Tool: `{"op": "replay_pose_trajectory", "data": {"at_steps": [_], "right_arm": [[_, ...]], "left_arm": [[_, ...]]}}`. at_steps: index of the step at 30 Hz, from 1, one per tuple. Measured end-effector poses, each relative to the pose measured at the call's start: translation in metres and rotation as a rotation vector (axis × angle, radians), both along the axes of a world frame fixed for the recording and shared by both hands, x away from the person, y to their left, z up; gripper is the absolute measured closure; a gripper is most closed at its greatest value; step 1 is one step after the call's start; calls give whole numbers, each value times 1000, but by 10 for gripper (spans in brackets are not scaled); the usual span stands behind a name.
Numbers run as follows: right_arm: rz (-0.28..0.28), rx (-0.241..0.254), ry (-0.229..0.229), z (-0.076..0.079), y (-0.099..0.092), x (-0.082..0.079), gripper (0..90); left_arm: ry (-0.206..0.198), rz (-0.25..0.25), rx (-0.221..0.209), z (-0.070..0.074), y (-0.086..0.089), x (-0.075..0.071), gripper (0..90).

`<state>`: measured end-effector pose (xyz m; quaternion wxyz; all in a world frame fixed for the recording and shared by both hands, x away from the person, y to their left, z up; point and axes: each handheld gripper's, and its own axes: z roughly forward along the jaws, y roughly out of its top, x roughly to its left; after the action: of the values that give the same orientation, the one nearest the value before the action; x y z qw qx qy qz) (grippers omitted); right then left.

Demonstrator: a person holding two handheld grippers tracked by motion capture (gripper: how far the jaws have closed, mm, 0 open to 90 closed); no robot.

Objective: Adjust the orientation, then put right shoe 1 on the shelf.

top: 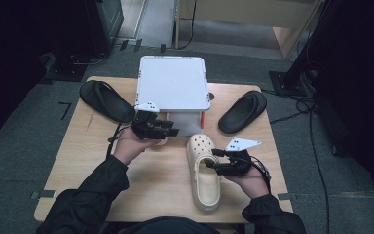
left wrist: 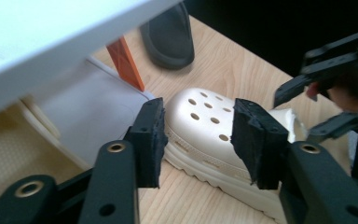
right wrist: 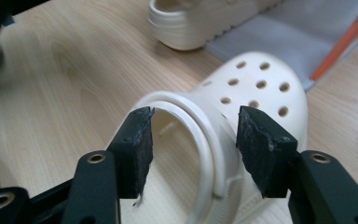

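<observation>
One cream clog (top: 203, 171) lies on the table (top: 78, 161) just ahead of my right gripper (top: 217, 161), jaws apart, nothing between them. My left gripper (top: 174, 127), jaws also apart, hovers beside its toe, under the white box (top: 173, 83).

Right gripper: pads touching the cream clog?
Apart. In the right gripper view the right gripper stands open, and both pads hang clear of the cream clog.

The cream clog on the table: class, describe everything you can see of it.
The cream clog looks like moulded foam, with round holes across its toe, a ridged sole and a heel strap. It lies sole down on the wooden table, toe towards the white box. The right gripper hangs open beside it, fingers not pressing.
</observation>
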<state>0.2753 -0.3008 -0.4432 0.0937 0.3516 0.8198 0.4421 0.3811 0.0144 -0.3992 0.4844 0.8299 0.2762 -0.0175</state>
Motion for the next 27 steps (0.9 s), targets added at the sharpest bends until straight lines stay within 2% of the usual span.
{"op": "replay_pose_trajectory", "data": {"at_steps": [2, 4, 6, 11, 14, 17, 20, 21, 24, 25, 26, 27], "right_arm": [[3, -14, 29, -4, -2, 2, 467], [-2, -43, 20, -9, -1, 3, 460], [-6, -45, 17, -11, -1, 5, 469], [-31, -57, 11, -14, -1, 8, 493], [-43, -64, -2, -16, 1, 11, 496], [-39, -77, -15, -17, 3, 12, 490], [-38, -86, -31, -18, 5, 12, 489], [-40, -97, -42, -19, 6, 12, 490], [-36, -108, -59, -19, 7, 13, 490], [-38, -111, -65, -20, 8, 13, 492], [-39, -112, -78, -20, 10, 14, 510], [-39, -112, -78, -20, 10, 14, 510]], "left_arm": [[2, 11, -5, 4, 5, 2, 509], [-1, 21, -15, 9, 10, 4, 502], [-2, 31, -28, 13, 16, 7, 497], [-14, 56, -29, 20, 25, 12, 497], [-17, 70, -41, 24, 31, 17, 499], [-23, 88, -31, 29, 36, 23, 500], [-23, 88, -44, 33, 40, 26, 513], [-30, 106, -47, 36, 42, 28, 499], [-30, 116, -55, 38, 44, 31, 502], [-31, 120, -54, 38, 45, 33, 503], [-28, 130, -29, 36, 44, 36, 507], [-28, 130, -29, 36, 44, 36, 509]]}}
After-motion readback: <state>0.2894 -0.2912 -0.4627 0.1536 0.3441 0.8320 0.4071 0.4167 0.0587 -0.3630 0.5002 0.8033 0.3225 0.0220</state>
